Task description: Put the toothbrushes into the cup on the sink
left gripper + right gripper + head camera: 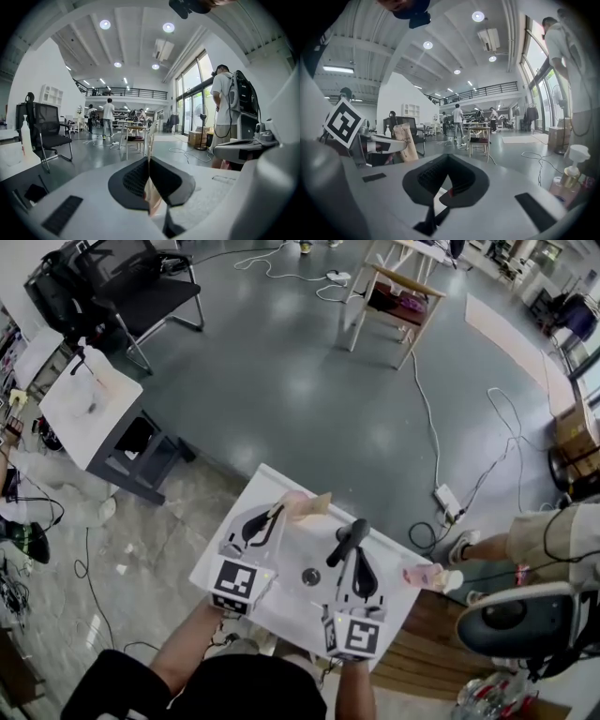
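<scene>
A white sink top (pixel 281 563) with a drain hole (pixel 310 576) and a black faucet (pixel 349 538) lies below me. My left gripper (pixel 278 510) is over its far left part, shut on a tan paper-wrapped toothbrush (pixel 307 504). From the left gripper view (pixel 150 187) the pinkish wrap (pixel 153 199) shows pinched between the jaws. The right gripper view shows the same tan sleeve (pixel 405 143) upright at the left. My right gripper (pixel 359 559) is just right of the faucet, shut (pixel 446 180), with a small red speck at the jaw line. No cup is visible.
A pink pump bottle (pixel 422 575) (pixel 569 180) stands at the sink's right edge. A small white table (pixel 89 404) and a black chair (pixel 141 287) are to the left, a wooden chair (pixel 394 306) is farther off, and cables (pixel 441 484) run across the grey floor. A person's leg (pixel 525 535) is at the right.
</scene>
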Action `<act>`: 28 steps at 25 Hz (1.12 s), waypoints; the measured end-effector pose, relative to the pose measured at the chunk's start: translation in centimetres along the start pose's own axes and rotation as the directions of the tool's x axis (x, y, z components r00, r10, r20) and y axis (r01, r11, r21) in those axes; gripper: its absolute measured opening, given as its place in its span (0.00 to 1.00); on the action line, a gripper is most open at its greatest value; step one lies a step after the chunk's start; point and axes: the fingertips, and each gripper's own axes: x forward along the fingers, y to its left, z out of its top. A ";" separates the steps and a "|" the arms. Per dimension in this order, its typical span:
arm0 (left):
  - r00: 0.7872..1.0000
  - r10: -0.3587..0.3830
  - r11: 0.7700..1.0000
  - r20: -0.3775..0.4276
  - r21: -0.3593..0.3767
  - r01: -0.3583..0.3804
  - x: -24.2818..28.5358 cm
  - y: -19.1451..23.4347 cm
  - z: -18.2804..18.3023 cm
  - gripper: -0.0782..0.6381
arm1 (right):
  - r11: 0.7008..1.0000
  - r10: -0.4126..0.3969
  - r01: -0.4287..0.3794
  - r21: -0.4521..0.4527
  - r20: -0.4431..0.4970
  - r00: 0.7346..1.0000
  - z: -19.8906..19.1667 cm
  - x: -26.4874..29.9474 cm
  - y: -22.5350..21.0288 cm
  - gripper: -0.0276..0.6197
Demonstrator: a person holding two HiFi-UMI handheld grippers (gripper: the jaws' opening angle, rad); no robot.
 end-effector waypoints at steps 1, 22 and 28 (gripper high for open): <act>1.000 0.002 1.000 -0.002 0.000 -0.002 0.4 0.1 -0.2 0.12 | 1.000 0.001 -0.001 0.002 -0.004 1.000 -0.1 0.2 -0.2 0.04; 0.992 0.067 0.997 -0.104 -0.033 -0.070 5.8 2.5 -7.1 0.12 | 0.999 0.031 -0.030 0.029 -0.054 0.998 -3.2 2.8 -1.6 0.04; 0.991 0.069 0.996 -0.119 -0.041 -0.074 6.5 2.5 -8.2 0.12 | 0.999 0.027 -0.024 0.033 -0.064 0.998 -3.7 3.0 -2.1 0.04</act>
